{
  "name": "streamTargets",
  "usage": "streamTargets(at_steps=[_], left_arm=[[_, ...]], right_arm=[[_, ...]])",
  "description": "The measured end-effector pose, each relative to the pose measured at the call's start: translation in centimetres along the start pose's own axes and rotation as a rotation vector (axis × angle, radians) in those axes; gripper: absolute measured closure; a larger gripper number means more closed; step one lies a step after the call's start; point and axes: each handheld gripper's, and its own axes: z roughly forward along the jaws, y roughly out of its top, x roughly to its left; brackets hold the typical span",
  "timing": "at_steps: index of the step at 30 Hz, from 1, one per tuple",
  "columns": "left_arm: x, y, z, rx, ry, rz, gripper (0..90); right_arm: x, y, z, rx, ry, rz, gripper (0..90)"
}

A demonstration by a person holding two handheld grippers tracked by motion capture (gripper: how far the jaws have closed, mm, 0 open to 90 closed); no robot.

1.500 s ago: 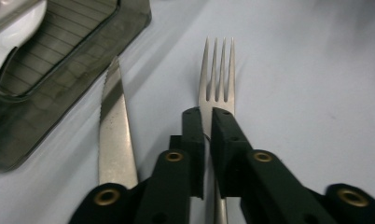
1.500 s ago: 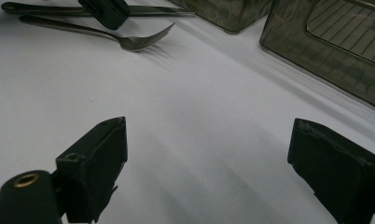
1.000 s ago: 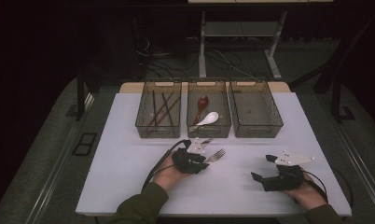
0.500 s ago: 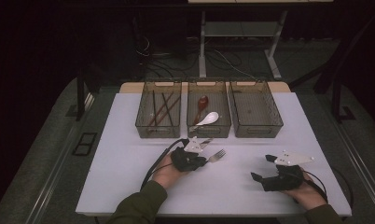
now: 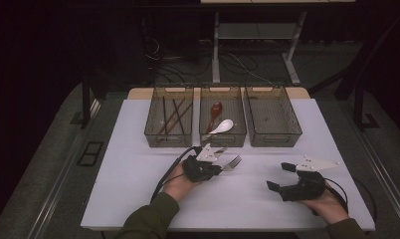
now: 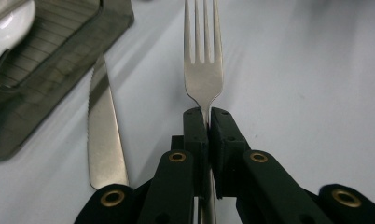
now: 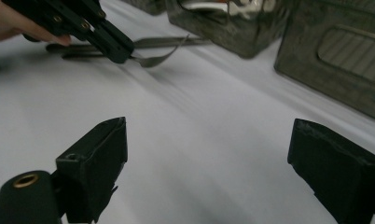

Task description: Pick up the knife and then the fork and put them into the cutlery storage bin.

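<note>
Steel fork (image 6: 203, 79) clamped in left tool (image 6: 207, 116) beside knife (image 6: 104, 135); right tool (image 7: 209, 154) apart over bare table (image 5: 138, 199).

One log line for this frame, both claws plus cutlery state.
left claw: just closed, shut on fork neck | right claw: open, nothing held | knife: flat on table beside fork | right-hand bin: holds no cutlery

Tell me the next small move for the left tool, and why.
Probably lift the fork straight up off the table. The left tool has just closed and its jaws pinch the fork's neck, so the grip looks set. A knife lies close beside it, and the three bins stand beyond, so rising first should avoid dragging the knife.
</note>
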Motion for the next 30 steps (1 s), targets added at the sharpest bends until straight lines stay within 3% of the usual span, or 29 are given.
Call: streamTargets(at_steps=[6, 11, 14, 19, 20, 23, 26, 30], left_arm=[[-0.7, 0.9, -0.4, -0.044, -0.004, -0.007, 85.5], [-1.1, 1.4, -0.7, -0.048, 0.003, 0.021, 85.5], [-1.6, 1.8, -1.0, -0.062, 0.013, 0.020, 85.5], [-2.1, 2.3, -1.1, -0.088, 0.029, 0.008, 85.5], [-2.1, 2.5, -1.2, -0.083, 0.034, 0.026, 85.5], [-2.3, 2.8, -1.4, -0.100, 0.053, 0.029, 85.4], [-2.2, 3.0, -1.6, -0.114, 0.069, 0.026, 85.4], [-2.1, 3.1, -1.6, -0.120, 0.075, 0.025, 85.4]], right_arm=[[1.0, 2.4, 1.2, -0.037, 0.054, 0.020, 14.2], [1.9, 4.2, 2.6, -0.066, 0.092, 0.049, 17.2], [2.3, 5.2, 3.5, -0.081, 0.119, 0.070, 23.9], [2.5, 6.2, 5.0, -0.058, 0.125, 0.101, 37.9], [2.4, 6.2, 5.3, -0.056, 0.125, 0.105, 40.2], [2.2, 6.5, 6.1, -0.047, 0.128, 0.126, 46.2], [1.9, 6.7, 6.3, -0.041, 0.131, 0.167, 56.9], [1.7, 7.0, 6.6, -0.044, 0.140, 0.187, 66.4]])
